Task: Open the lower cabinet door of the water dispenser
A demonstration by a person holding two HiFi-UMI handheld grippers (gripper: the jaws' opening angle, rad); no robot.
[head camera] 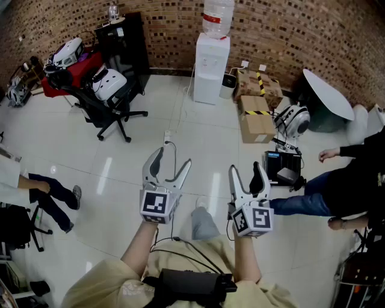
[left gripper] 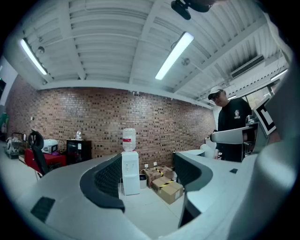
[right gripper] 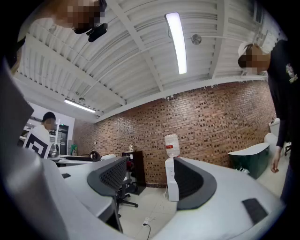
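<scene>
The white water dispenser (head camera: 210, 66) stands against the brick wall across the room, with a bottle (head camera: 218, 17) on top. Its lower cabinet door (head camera: 207, 87) looks closed. Both grippers are held level at waist height, far from it. My left gripper (head camera: 172, 162) is open with nothing between its jaws, and so is my right gripper (head camera: 246, 172). In the left gripper view the dispenser (left gripper: 130, 174) shows between the jaws of the left gripper (left gripper: 146, 176). In the right gripper view the dispenser (right gripper: 170, 183) is partly behind the right jaw of the right gripper (right gripper: 150, 180).
Cardboard boxes (head camera: 255, 117) lie right of the dispenser. An office chair (head camera: 111, 96) and a black cabinet (head camera: 123, 42) stand to its left. A power strip (head camera: 168, 137) with cable lies on the tiled floor between me and the dispenser. People sit at right (head camera: 340, 180) and left (head camera: 36, 192).
</scene>
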